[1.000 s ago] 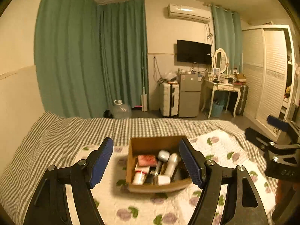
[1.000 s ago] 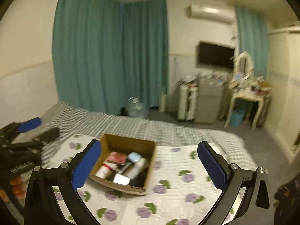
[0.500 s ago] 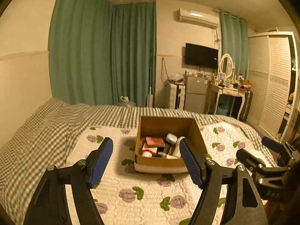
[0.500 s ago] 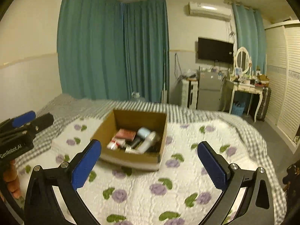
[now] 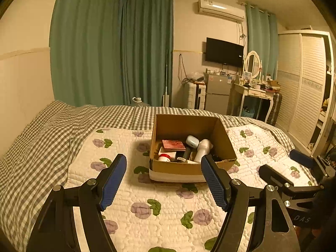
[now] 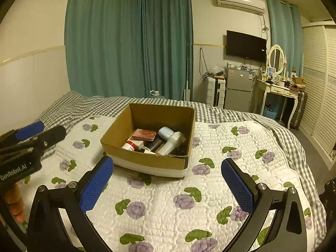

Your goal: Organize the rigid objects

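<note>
Both grippers hang wide apart and empty above the quilt (image 6: 189, 199); the left gripper (image 5: 163, 180) has the cardboard box (image 5: 184, 168) just ahead between its fingers, the right gripper (image 6: 168, 180) sees it ahead and slightly left; bottles, a red case (image 6: 145, 134) and other hard items already lie gathered inside, which fits either sorting in or unpacking.

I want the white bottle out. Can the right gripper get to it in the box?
Probably yes. The right gripper is open, the cardboard box has no lid, and the white bottle lies on top, uncovered.
</note>
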